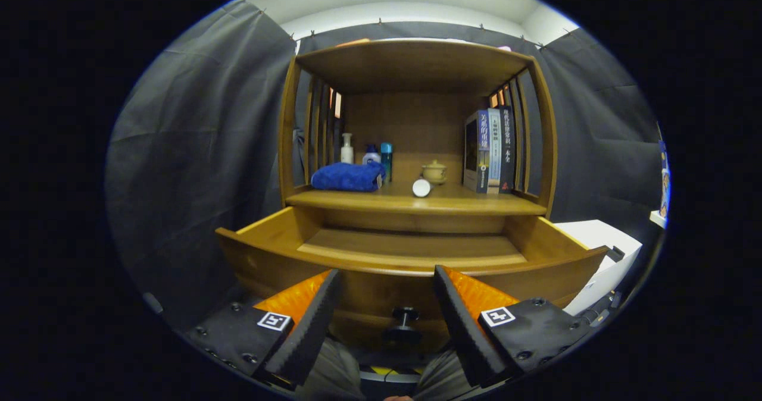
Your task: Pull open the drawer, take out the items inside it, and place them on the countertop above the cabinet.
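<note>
Drawer [411, 249] stands pulled open just beyond your hand-held gripper [387, 297], whose fingers are spread wide and hold nothing; the knob [404, 316] sits between them. What shows of the drawer's floor looks bare, so tilt down and check before reaching. On the bench [411, 201] beyond: one blue towel [348, 176], three bottles [347, 149], one small pot [434, 172], one white disc [421, 188], three books [489, 150].
</note>
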{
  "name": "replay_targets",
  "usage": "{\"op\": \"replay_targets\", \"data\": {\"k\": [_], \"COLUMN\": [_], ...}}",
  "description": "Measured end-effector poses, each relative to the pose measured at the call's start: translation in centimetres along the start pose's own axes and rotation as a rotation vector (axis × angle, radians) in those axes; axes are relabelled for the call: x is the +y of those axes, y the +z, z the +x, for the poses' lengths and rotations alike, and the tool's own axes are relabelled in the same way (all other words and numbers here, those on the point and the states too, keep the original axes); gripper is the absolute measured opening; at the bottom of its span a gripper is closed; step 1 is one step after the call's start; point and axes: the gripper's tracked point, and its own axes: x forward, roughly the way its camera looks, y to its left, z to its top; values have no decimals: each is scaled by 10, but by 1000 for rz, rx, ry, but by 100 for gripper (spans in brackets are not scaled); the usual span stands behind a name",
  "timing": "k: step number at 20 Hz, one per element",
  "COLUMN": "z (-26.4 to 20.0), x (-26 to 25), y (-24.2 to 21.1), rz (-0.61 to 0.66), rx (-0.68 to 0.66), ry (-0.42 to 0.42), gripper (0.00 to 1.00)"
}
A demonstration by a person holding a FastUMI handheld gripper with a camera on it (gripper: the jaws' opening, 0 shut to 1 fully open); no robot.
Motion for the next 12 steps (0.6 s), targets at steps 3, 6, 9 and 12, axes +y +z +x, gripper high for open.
{"op": "replay_targets", "data": {"k": [3,6,9,12], "z": [1,1,1,6], "x": [1,0,2,-9], "y": [1,-3,-18,-28], "rz": [-27,-36,7,49], "rx": [-30,-30,18,54], "ry": [-17,-29,-7,-29], "gripper": [99,99,99,99]}}
